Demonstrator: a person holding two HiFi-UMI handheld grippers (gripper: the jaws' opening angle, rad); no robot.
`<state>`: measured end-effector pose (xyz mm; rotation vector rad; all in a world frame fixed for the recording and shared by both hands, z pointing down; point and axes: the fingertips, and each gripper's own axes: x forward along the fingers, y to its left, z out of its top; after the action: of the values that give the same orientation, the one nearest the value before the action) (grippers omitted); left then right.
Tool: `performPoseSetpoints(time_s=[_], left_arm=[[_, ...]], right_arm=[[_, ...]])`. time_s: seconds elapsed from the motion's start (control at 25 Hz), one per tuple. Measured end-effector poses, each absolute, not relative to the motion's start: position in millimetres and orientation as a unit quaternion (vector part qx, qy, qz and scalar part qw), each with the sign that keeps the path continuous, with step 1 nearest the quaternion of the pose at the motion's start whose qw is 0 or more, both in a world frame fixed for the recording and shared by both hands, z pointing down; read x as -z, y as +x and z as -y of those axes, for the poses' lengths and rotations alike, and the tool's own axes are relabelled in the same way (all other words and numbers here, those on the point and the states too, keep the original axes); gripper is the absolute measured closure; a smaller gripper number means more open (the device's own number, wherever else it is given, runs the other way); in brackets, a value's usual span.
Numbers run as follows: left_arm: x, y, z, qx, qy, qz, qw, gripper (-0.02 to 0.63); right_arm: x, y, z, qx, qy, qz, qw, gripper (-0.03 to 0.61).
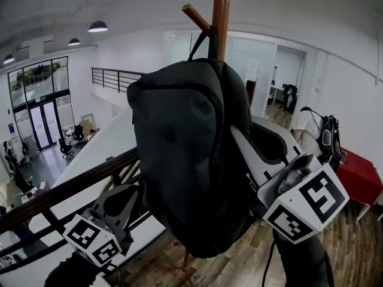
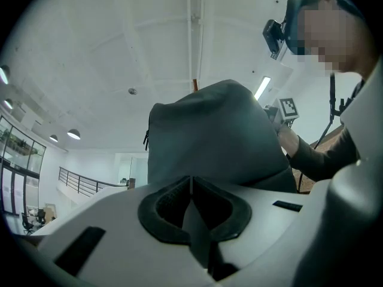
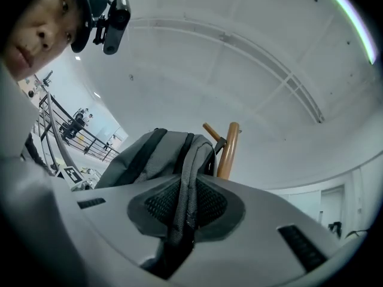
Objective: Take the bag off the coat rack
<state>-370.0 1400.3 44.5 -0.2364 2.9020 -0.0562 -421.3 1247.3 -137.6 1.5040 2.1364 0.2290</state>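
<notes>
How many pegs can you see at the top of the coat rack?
1: a wooden peg angling up-left from the pole, the bag's top loop hanging from it. More pegs may be hidden behind the bag.

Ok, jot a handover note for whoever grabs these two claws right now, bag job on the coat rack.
Left claw: closed, seemingly on a fold of the bag at its lower edge.
Right claw: closed on the bag's strap.
Bag: hanging by its top loop on a peg of the coat rack.
Done: both grips taken.
Left to do: lift until the loop clears the peg, then bring the bag away.
</notes>
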Motion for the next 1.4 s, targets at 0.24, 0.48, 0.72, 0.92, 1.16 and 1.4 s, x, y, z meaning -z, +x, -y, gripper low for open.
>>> performPoseSetpoints(time_s=[0.24, 0.48, 0.72, 0.92, 1.16, 1.4], left_arm=[[-43, -369, -1404, 0.020, -0.074, -0.990, 0.117, 0.601], [-44, -366, -1415, 0.020, -0.057, -0.991, 0.121, 0.601], [-33, -343, -1431, 0.021, -0.033, -0.991, 0.130, 0.601], [-21, -324, -1441, 0.025, -0.004, -0.990, 0.139, 0.601], [-5, -306, -1448, 0.040, 0.062, -0.987, 0.144, 0.601], [-70, -236, -1464, 0.034, 0.117, -0.985, 0.125, 0.601]], right_arm=[[163, -418, -1251, -0.070, 0.553, -0.778, 0.289, 0.531], [193, -413, -1256, -0.057, 0.543, -0.768, 0.335, 0.531], [235, -389, -1266, -0.034, 0.545, -0.749, 0.376, 0.531], [268, -372, -1269, -0.014, 0.558, -0.725, 0.403, 0.531], [279, -364, -1266, 0.011, 0.598, -0.694, 0.401, 0.531], [200, -327, -1287, 0.032, 0.645, -0.678, 0.352, 0.531]])
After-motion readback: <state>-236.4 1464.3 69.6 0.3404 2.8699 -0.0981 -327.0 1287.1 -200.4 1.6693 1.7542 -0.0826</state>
